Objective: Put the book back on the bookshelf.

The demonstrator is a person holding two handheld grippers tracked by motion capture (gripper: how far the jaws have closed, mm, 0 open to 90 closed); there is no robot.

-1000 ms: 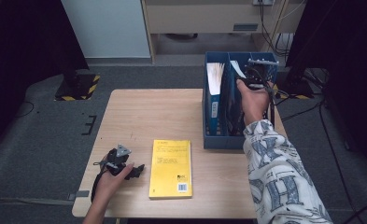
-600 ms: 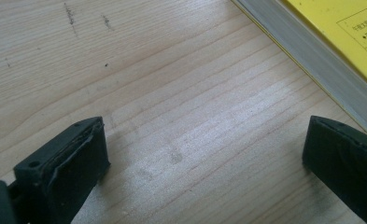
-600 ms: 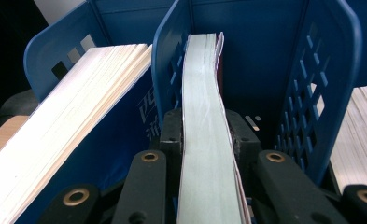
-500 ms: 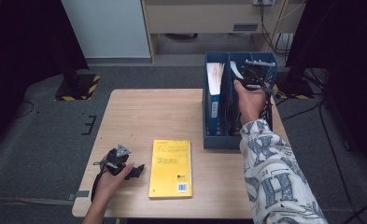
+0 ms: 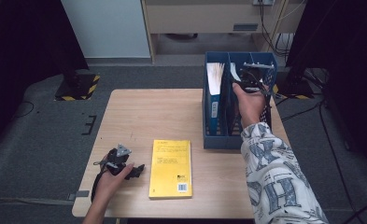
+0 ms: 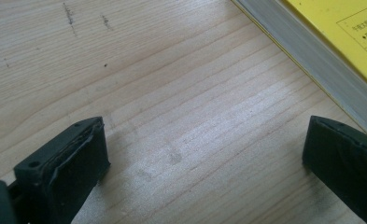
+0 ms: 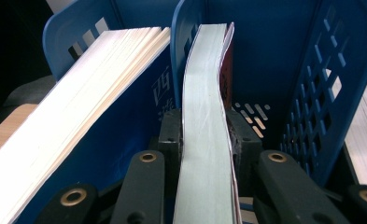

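Observation:
A yellow book point(image 5: 171, 168) point(image 6: 340, 28) lies flat near the table's front edge. Just left of it my left gripper point(image 5: 137, 170) point(image 6: 204, 154) rests low over bare wood, open, with nothing between its jaws. At the back right stands a blue file rack point(image 5: 228, 140) point(image 7: 274, 46). My right gripper point(image 5: 249, 84) point(image 7: 204, 135) reaches into its middle compartment and is shut on an upright book with pale page edges and a dark red cover point(image 7: 204, 84). A blue book point(image 5: 215, 93) point(image 7: 88, 107) stands in the compartment to the left.
The light wooden table point(image 5: 148, 116) has open surface across its left and middle. White pages point(image 7: 365, 130) show in the rack's right compartment. Cables point(image 5: 284, 28) and dark stands lie on the floor beyond the table.
My right gripper has shifted only slightly inside the rack, still on the book. The left hand and the yellow book have stayed put.

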